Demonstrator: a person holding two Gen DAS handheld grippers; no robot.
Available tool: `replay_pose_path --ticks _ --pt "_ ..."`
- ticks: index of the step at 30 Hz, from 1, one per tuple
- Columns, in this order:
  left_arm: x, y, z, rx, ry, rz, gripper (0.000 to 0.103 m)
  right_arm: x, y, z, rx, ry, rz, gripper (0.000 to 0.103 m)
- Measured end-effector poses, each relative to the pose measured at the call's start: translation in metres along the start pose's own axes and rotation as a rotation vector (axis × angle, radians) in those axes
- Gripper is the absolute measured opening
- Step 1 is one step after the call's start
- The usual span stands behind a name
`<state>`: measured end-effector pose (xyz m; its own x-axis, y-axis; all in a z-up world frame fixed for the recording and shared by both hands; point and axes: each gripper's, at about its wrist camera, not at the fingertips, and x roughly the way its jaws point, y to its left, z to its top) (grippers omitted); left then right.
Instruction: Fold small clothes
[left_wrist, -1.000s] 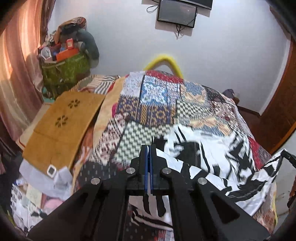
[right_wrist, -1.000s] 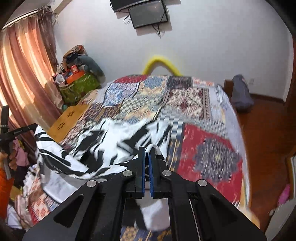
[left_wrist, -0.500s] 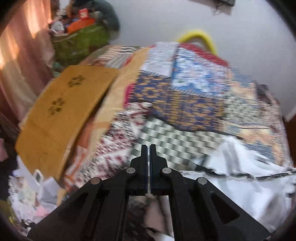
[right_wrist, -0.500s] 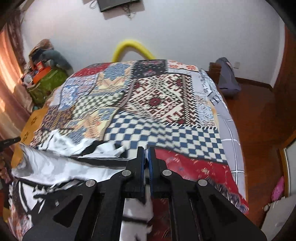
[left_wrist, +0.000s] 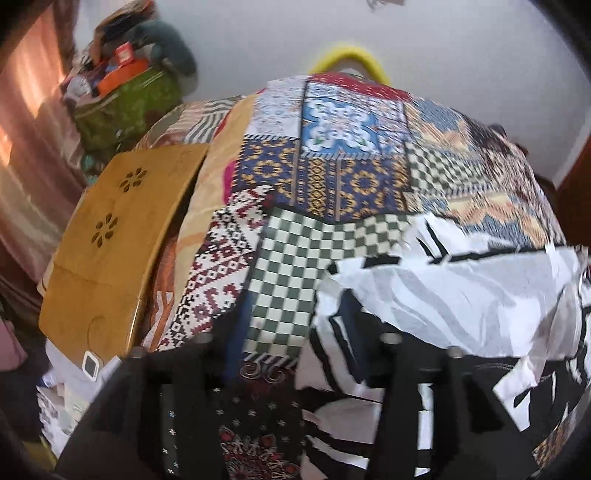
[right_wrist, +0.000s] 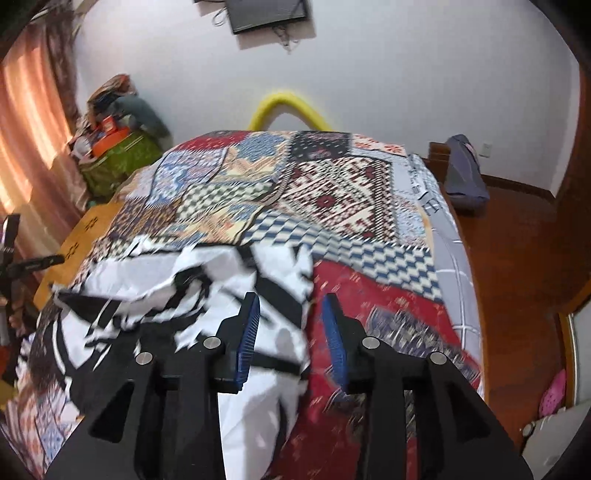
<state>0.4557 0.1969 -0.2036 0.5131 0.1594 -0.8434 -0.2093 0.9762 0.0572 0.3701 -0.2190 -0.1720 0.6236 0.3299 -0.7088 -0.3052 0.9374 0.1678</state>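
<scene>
The right gripper (right_wrist: 291, 332) stands wide apart, its blue-padded fingers (right_wrist: 249, 332) hovering empty above the near right edge of the black-and-white garment (right_wrist: 177, 295), which lies crumpled on the patchwork bedspread (right_wrist: 351, 192), doubled over on itself at the near side of the bed. The left gripper (left_wrist: 295, 354) is blurred but also spread wide, gripping nothing; its right finger lies over the garment's (left_wrist: 461, 295) left edge, its left finger over bare bedspread (left_wrist: 288, 266). Both point forward and downward toward the bed's far end.
</scene>
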Motion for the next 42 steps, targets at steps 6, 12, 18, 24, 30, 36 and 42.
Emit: replay_pose_path --ticks 6,12,18,24,30,36,42 --pt "0.037 -0.026 0.001 -0.015 0.113 -0.077 0.063 0.009 0.018 -0.012 -0.059 0.043 0.009 0.032" --pt "0.082 -0.032 -0.007 -0.087 0.229 -0.110 0.028 0.023 0.029 -0.020 -0.093 0.064 0.029 0.032" --pt "0.072 -0.029 -0.009 -0.118 0.165 -0.133 0.003 0.049 0.037 -0.033 -0.136 0.123 0.029 0.032" --pt "0.030 -0.014 0.031 -0.133 0.006 -0.100 0.002 0.056 0.032 -0.042 -0.126 0.137 0.051 0.032" --pt "0.048 0.013 0.069 -0.197 -0.025 0.045 0.002 0.056 0.032 -0.043 -0.141 0.129 0.044 0.032" --pt "0.048 0.018 0.045 -0.160 -0.002 0.043 0.014 0.043 0.028 -0.039 -0.120 0.097 0.033 0.032" --pt "0.026 0.012 0.010 -0.060 0.004 0.010 0.054 0.035 0.023 -0.015 -0.074 0.031 0.029 0.033"
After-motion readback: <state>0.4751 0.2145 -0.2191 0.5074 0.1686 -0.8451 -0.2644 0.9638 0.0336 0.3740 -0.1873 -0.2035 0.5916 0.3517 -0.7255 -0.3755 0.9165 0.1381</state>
